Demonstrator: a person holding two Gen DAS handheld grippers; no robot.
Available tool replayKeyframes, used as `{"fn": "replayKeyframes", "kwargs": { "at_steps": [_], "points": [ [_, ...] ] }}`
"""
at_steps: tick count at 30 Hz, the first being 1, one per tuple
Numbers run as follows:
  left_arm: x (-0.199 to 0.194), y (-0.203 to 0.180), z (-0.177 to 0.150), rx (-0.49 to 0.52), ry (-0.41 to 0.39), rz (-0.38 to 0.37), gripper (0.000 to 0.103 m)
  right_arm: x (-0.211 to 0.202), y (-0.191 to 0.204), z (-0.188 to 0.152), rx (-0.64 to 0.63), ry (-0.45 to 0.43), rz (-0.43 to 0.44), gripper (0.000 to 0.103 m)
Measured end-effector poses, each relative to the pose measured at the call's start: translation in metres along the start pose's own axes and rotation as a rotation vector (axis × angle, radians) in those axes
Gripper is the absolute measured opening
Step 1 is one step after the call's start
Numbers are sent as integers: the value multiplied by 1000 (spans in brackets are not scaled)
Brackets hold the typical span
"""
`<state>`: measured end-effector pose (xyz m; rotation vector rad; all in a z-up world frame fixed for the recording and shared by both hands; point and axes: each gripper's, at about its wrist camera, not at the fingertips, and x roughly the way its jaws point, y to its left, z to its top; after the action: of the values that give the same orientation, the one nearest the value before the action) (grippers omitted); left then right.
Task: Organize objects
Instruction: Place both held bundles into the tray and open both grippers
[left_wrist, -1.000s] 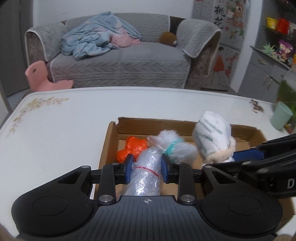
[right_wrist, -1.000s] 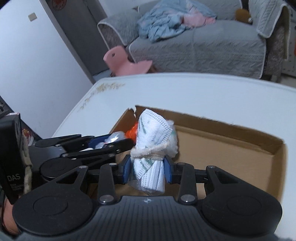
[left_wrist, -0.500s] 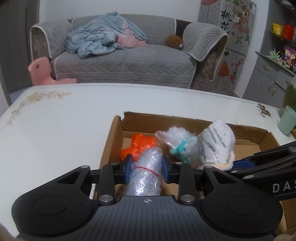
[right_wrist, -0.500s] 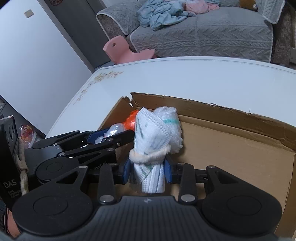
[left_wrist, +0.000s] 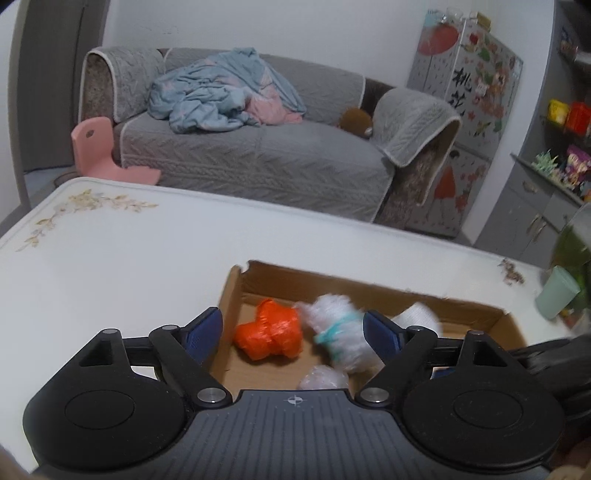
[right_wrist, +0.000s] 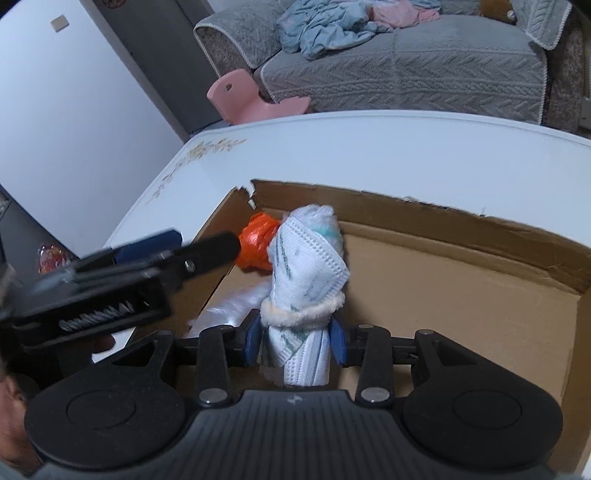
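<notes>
A shallow cardboard box (left_wrist: 369, 284) (right_wrist: 461, 229) lies on the white table. In it lie an orange plastic bundle (left_wrist: 271, 334) (right_wrist: 255, 242), a white bundle with a teal tie (left_wrist: 338, 330) and a clear plastic roll (left_wrist: 323, 378). My left gripper (left_wrist: 293, 328) is open and empty above the box's left end, the clear roll below it. My right gripper (right_wrist: 295, 339) is shut on a rolled white face mask bundle (right_wrist: 306, 280), held upright over the box floor. The left gripper also shows in the right wrist view (right_wrist: 155, 251), blurred.
The white table (left_wrist: 129, 251) has a floral print at its left corner. A pale green cup (left_wrist: 556, 297) stands at the table's right edge. A grey sofa (left_wrist: 258, 147), a pink child's chair (left_wrist: 99, 151) and cabinets lie beyond.
My left gripper has opened and let go of the clear plastic roll, which now lies in the box. My right gripper has lowered the mask bundle further into the box.
</notes>
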<state>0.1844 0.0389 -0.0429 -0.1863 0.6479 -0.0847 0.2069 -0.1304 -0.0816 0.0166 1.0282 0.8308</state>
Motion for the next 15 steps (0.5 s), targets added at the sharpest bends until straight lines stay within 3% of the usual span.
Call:
{"fn": "replayKeyframes", "kwargs": {
  "at_steps": [4, 6, 9, 15],
  "points": [
    [-5, -6, 3, 16, -8, -2, 87, 3, 7, 0, -22, 0, 6, 42],
    [-8, -6, 5, 11, -15, 2, 87, 3, 12, 1, -31, -3, 32, 56],
    [-10, -3, 8, 7, -17, 14, 88, 4, 18, 3, -44, -10, 42, 66],
    [-8, -2, 5, 26, 10, 32, 88, -2, 13, 4, -34, -21, 22, 75]
  ]
}}
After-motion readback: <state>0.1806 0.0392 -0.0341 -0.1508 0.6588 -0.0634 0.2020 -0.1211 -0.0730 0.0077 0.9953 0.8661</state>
